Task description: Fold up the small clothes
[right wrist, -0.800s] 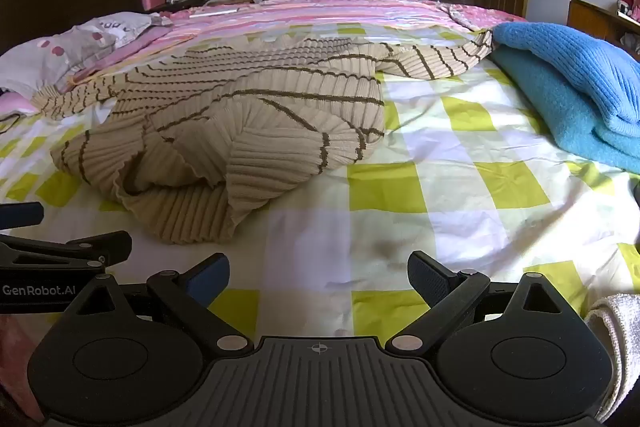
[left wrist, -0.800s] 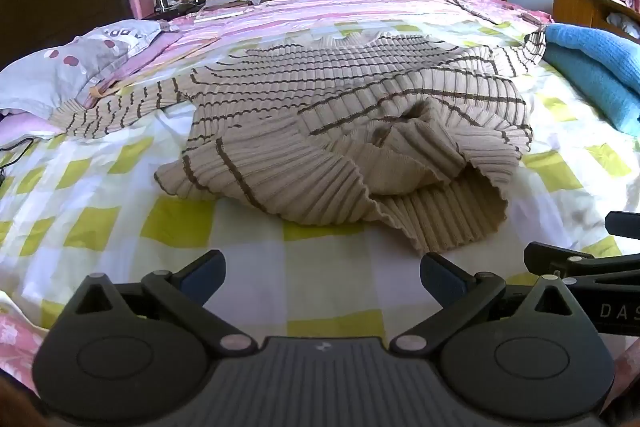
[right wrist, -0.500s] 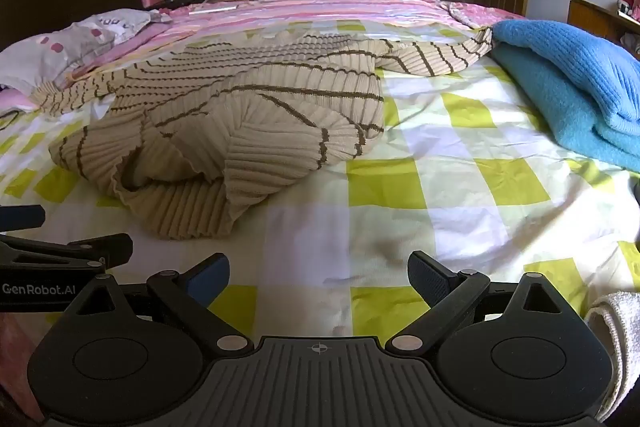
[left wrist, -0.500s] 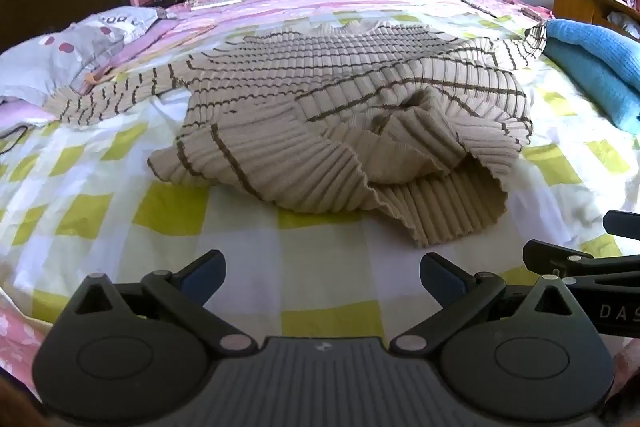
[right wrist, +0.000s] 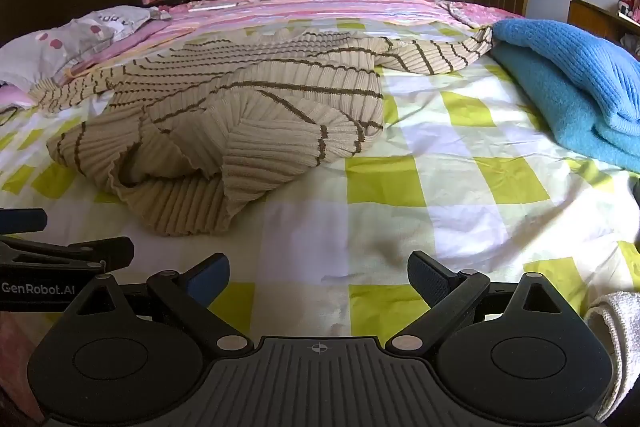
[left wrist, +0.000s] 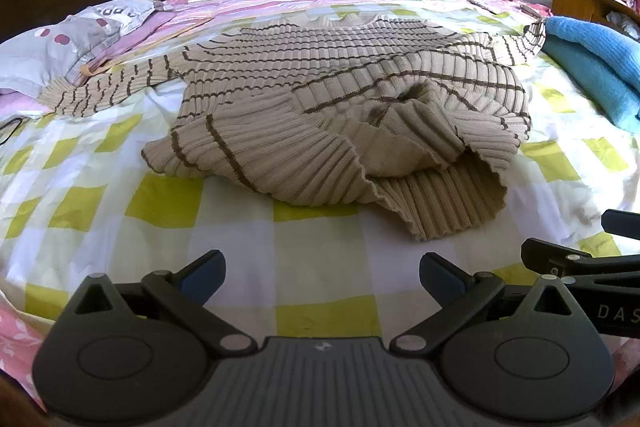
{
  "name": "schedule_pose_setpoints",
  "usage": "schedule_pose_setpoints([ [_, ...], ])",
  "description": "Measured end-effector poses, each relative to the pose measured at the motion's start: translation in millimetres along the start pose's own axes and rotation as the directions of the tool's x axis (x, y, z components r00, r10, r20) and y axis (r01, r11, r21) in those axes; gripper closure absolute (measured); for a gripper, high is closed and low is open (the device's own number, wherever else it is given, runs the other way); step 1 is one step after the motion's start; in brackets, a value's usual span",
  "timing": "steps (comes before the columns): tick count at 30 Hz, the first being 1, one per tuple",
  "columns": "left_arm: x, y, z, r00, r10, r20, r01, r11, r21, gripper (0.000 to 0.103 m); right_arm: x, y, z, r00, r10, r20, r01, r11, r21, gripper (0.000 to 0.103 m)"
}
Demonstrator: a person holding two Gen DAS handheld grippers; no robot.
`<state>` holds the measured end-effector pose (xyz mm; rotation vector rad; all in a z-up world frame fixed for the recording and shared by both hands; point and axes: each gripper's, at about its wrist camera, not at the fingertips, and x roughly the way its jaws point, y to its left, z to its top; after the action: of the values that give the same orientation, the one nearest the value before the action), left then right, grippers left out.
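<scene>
"GenRobot.AI" reads in white on the left gripper (right wrist: 60, 259), seen from the right wrist; "DAS", cut off, on the right gripper (left wrist: 584, 267).

Sweater (left wrist: 340, 115) on bed (left wrist: 240, 247), centre; blanket (left wrist: 592, 67) to right; pillow (left wrist: 68, 47) to left.

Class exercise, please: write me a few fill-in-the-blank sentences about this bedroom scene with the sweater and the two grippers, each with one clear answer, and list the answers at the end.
1. The beige sweater has thin stripes coloured ____.
2. The left gripper and the right gripper both have their jaws ____.
3. The folded blanket beside the sweater's sleeve is coloured ____.
4. The bedsheet is checked white and ____.

Answers: brown; open; blue; yellow-green
</scene>
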<state>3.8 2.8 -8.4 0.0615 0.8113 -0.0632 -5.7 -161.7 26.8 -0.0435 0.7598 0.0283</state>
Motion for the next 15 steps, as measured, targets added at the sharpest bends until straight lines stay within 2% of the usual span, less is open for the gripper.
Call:
schedule_pose_setpoints([
  [15,5.8,-1.2,-2.8,0.999,-0.008,-0.036,0.007,1.000,-0.006,0.000,0.2,-0.2,-1.8,1.000,-0.003,-0.002,0.003,1.000,-0.005,0.007],
])
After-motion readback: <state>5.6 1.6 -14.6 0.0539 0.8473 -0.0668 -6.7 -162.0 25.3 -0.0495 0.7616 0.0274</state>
